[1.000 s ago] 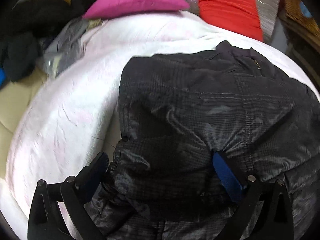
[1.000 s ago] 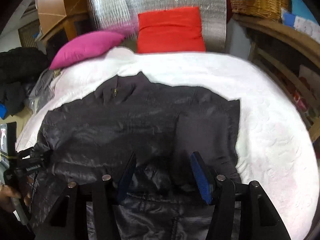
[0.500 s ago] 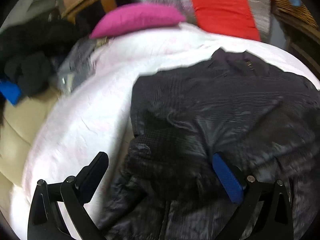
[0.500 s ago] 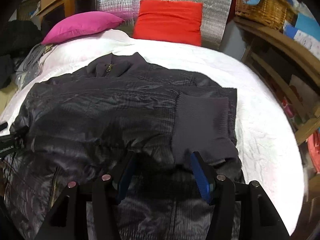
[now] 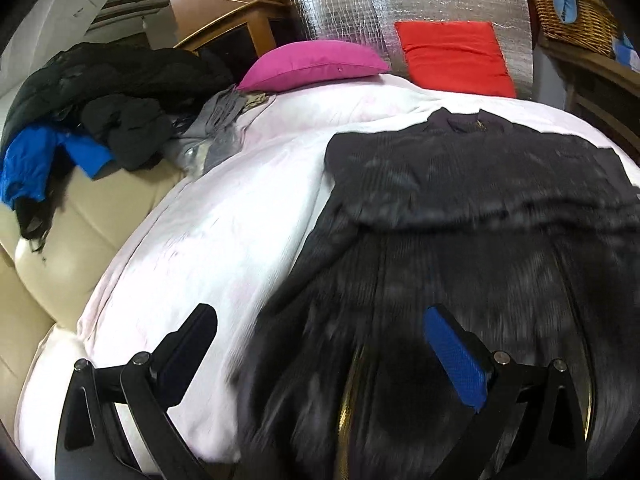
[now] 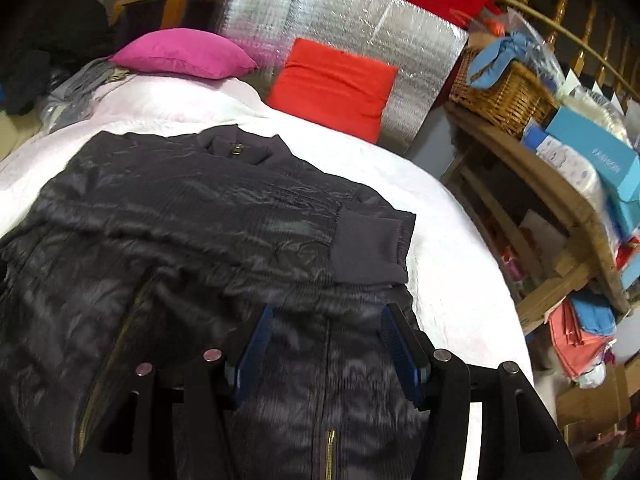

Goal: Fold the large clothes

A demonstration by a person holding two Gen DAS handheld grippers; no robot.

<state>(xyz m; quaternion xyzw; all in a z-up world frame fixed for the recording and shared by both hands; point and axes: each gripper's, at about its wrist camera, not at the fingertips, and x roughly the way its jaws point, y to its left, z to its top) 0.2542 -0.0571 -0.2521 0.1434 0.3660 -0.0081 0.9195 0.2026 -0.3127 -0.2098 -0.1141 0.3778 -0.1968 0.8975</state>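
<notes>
— Both sleeves folded across the chest already, by the look of it; one ribbed cuff (image 6: 372,246) just ahead of the right tongs (image 6: 328,348).
— Jacket (image 5: 460,208) where?
— Flat on the white bed (image 5: 224,232), collar at the far end, hem nearest both tongs.
— Holding anything?
— Nothing. Left tongs (image 5: 324,352) spread wide over the jacket's left edge; right tongs spread too, above the front zip, no cloth pinched.
— Next?
— Probably down to the hem, one pinch at each corner, then up and over toward the collar. Slippery fabric, so a deep bite needed.
</notes>
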